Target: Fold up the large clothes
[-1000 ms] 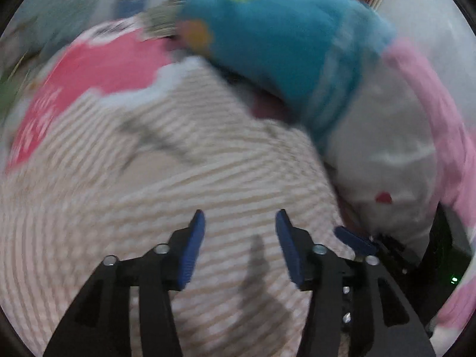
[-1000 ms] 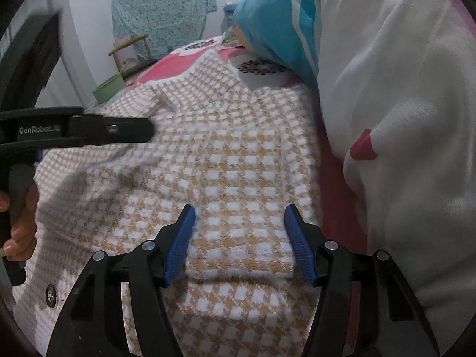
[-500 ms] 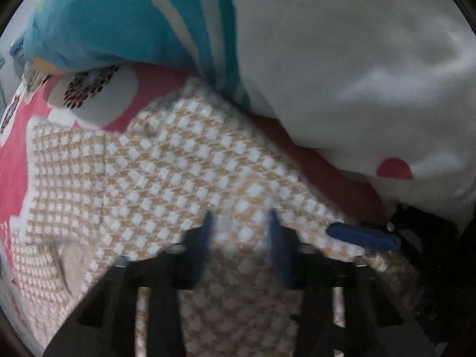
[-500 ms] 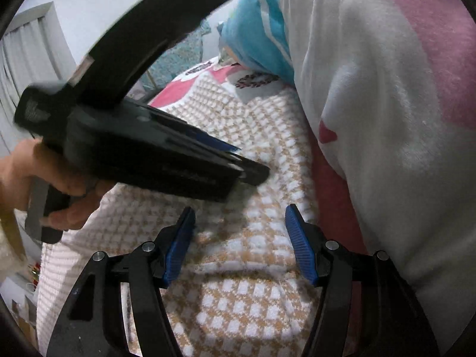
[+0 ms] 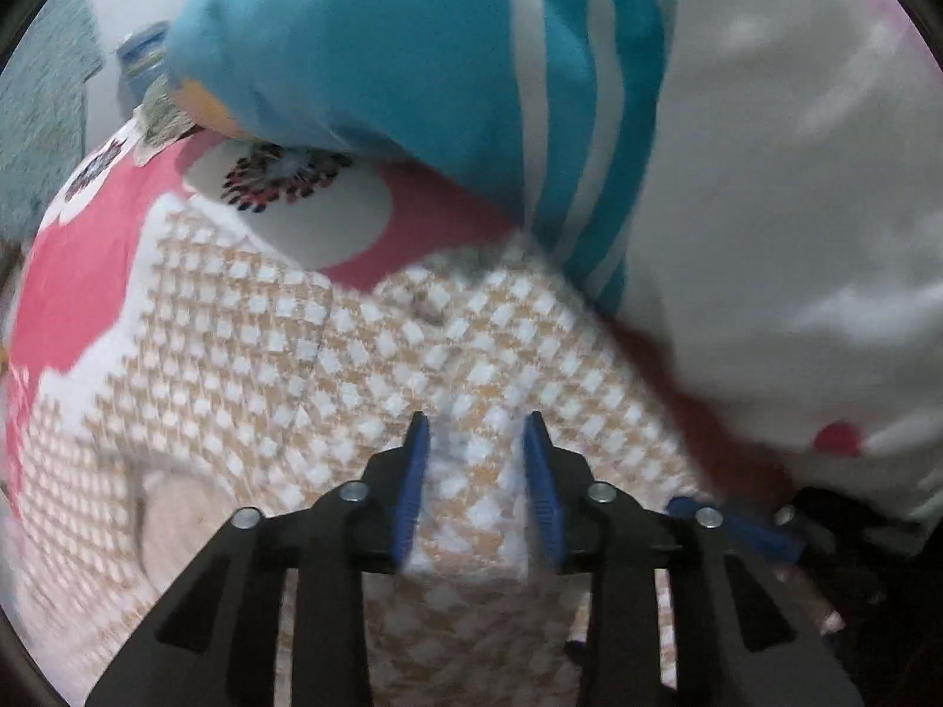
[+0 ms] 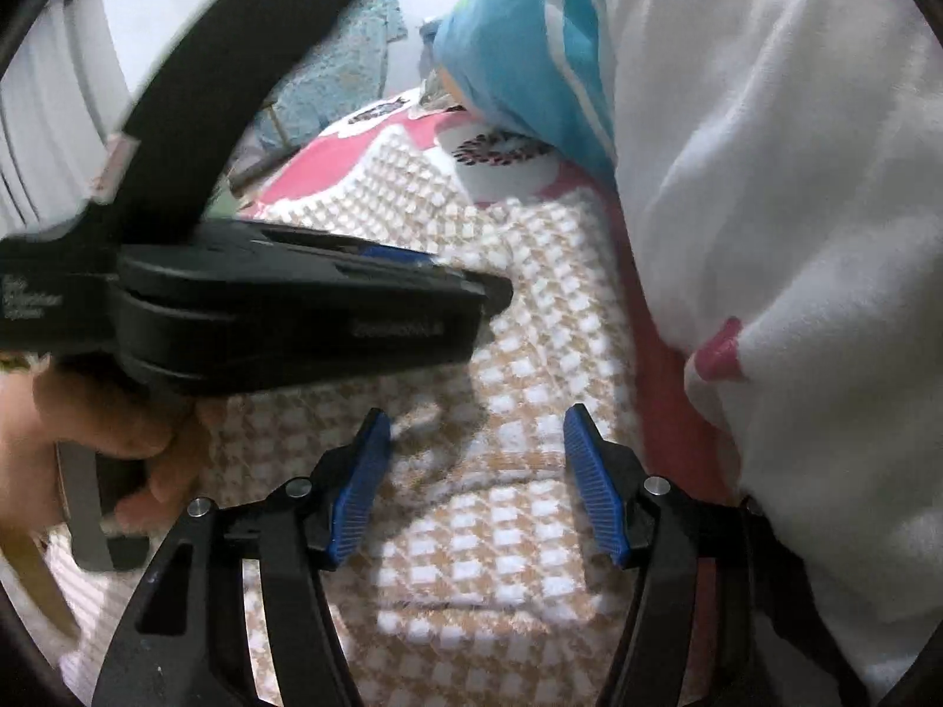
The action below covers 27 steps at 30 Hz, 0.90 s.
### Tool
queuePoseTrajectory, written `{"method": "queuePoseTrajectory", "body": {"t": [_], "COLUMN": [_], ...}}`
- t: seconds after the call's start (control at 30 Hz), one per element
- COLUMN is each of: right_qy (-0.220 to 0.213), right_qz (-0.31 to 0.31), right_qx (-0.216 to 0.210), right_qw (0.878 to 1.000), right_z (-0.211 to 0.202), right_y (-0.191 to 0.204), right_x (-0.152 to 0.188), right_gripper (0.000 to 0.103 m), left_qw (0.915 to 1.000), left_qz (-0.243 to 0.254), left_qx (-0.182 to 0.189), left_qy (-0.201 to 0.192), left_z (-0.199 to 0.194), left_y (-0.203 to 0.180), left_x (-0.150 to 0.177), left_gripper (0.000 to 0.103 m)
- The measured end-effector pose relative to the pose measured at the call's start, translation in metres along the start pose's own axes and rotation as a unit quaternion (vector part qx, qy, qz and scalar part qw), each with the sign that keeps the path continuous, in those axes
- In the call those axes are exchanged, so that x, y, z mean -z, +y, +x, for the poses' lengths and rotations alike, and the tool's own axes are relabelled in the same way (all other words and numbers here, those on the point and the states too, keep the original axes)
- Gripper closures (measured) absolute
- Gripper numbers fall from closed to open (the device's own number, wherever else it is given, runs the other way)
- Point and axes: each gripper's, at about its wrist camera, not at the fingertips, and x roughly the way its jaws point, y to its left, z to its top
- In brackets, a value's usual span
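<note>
Tan-and-white checked knit garment (image 5: 365, 365) spread on pink floral bed sheet (image 5: 76, 271); left hand-held gripper (image 5: 477, 459), jaws just reopening, straddles a raised fold; right hand-held gripper (image 6: 477, 471) wide, empty.

1. Right gripper (image 6: 477, 483) at 6 o'clock, jaws apart over the checked sweater (image 6: 530, 365).
2. Left gripper (image 6: 294, 306) at 9 o'clock, held by a hand (image 6: 88, 442).
3. White blanket (image 6: 795, 206) at 3 o'clock.

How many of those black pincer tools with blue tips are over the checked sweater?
2. The left gripper has a fold of the checked sweater between its fingers; the right gripper hovers open beside it, above the same edge. None seems hidden.
</note>
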Motion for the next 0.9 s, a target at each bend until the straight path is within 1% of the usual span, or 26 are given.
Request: {"method": "queuePoseTrajectory", "body": {"t": [0.03, 0.1, 0.13, 0.17, 0.2, 0.23, 0.27, 0.3, 0.33, 0.37, 0.4, 0.43, 0.47, 0.5, 0.53, 0.57, 0.6, 0.63, 0.67, 0.7, 0.73, 0.77, 0.8, 0.83, 0.87, 0.9], "right_qy": [0.0, -0.024, -0.046, -0.06, -0.074, -0.072, -0.065, -0.035, -0.004, 0.038, 0.065, 0.063, 0.057, 0.048, 0.041, 0.03, 0.027, 0.029, 0.025, 0.011, -0.012, -0.025, -0.033, -0.023, 0.005, 0.03], "right_qz": [0.005, -0.001, -0.02, -0.038, -0.063, -0.073, -0.07, -0.052, -0.037, -0.019, 0.002, 0.028, 0.035, 0.021, 0.003, -0.034, -0.044, -0.043, -0.038, -0.033, -0.027, -0.028, -0.043, -0.062, -0.09, -0.107], "right_qx": [-0.003, -0.023, -0.026, -0.024, -0.027, -0.041, -0.053, -0.068, -0.064, -0.035, -0.033, -0.061, -0.067, -0.042, -0.009, 0.063, 0.078, 0.089, 0.094, 0.098, 0.082, 0.06, 0.01, -0.021, -0.053, -0.067], "right_qw": [1.0, 0.999, 0.998, 0.997, 0.995, 0.994, 0.994, 0.996, 0.997, 0.998, 0.997, 0.996, 0.995, 0.998, 0.999, 0.997, 0.996, 0.995, 0.994, 0.995, 0.996, 0.997, 0.998, 0.998, 0.995, 0.992], "right_z": [-0.002, -0.024, -0.035, -0.042, -0.047, -0.046, -0.042, -0.024, -0.006, 0.02, 0.038, 0.042, 0.039, 0.025, 0.017, 0.007, 0.002, 0.0, -0.007, -0.017, -0.03, -0.042, -0.049, -0.048, -0.041, -0.035], "right_y": [0.0, 0.002, 0.008, 0.014, 0.025, 0.032, 0.035, 0.036, 0.033, 0.025, 0.012, -0.002, -0.008, -0.006, -0.002, 0.003, 0.002, 0.0, 0.002, 0.006, 0.011, 0.016, 0.031, 0.045, 0.063, 0.074], "right_x": [-0.001, -0.002, -0.003, -0.005, -0.01, -0.017, -0.023, -0.032, -0.037, -0.036, -0.03, -0.022, -0.018, -0.012, -0.008, 0.0, 0.005, 0.007, 0.008, 0.007, 0.007, 0.011, 0.009, 0.009, 0.01, 0.013], "right_gripper": [0.052, 0.056, 0.056, 0.056, 0.057, 0.057, 0.058, 0.061, 0.062, 0.064, 0.063, 0.064, 0.064, 0.064, 0.069, 0.073, 0.075, 0.075, 0.075, 0.074, 0.071, 0.071, 0.071, 0.071, 0.07, 0.068], "left_qw": [0.9979, 0.9873, 0.9715, 0.9586, 0.9422, 0.9331, 0.9212, 0.9109, 0.8982, 0.8849, 0.8654, 0.8598, 0.8704, 0.8782, 0.8776, 0.8779, 0.8782, 0.8782, 0.8817, 0.8874, 0.8929, 0.8969, 0.9003, 0.9041, 0.9039, 0.9008], "left_qz": [-0.042, -0.104, -0.159, -0.194, -0.238, -0.269, -0.31, -0.347, -0.388, -0.418, -0.454, -0.466, -0.457, -0.448, -0.451, -0.452, -0.453, -0.455, -0.448, -0.432, -0.413, -0.4, -0.39, -0.379, -0.378, -0.385], "left_qx": [0.045, 0.099, 0.142, 0.17, 0.194, 0.201, 0.202, 0.195, 0.182, 0.182, 0.181, 0.166, 0.109, 0.057, 0.013, 0.011, 0.01, -0.005, -0.024, -0.026, 0.0, 0.032, 0.058, 0.089, 0.114, 0.14], "left_qy": [-0.023, -0.069, -0.103, -0.121, -0.134, -0.13, -0.121, -0.11, -0.097, -0.095, -0.11, -0.127, -0.147, -0.157, -0.161, -0.159, -0.154, -0.148, -0.147, -0.16, -0.179, -0.186, -0.185, -0.176, -0.165, -0.142], "left_z": [-0.015, -0.039, -0.059, -0.068, -0.075, -0.074, -0.071, -0.064, -0.058, -0.056, -0.061, -0.071, -0.092, -0.108, -0.122, -0.13, -0.133, -0.137, -0.144, -0.15, -0.15, -0.146, -0.139, -0.129, -0.117, -0.103], "left_y": [0.01, 0.03, 0.05, 0.058, 0.077, 0.09, 0.109, 0.127, 0.147, 0.159, 0.175, 0.182, 0.191, 0.191, 0.197, 0.198, 0.199, 0.195, 0.184, 0.173, 0.165, 0.155, 0.145, 0.13, 0.123, 0.115], "left_x": [0.005, 0.016, 0.03, 0.036, 0.051, 0.062, 0.08, 0.1, 0.122, 0.137, 0.162, 0.174, 0.19, 0.201, 0.215, 0.223, 0.225, 0.222, 0.213, 0.206, 0.194, 0.188, 0.181, 0.172, 0.166, 0.162], "left_gripper": [0.051, 0.047, 0.046, 0.046, 0.046, 0.048, 0.061, 0.069, 0.091, 0.101, 0.101, 0.1, 0.1, 0.1, 0.1, 0.1, 0.1, 0.1, 0.101, 0.101, 0.101, 0.101, 0.101, 0.101, 0.101, 0.101]}}
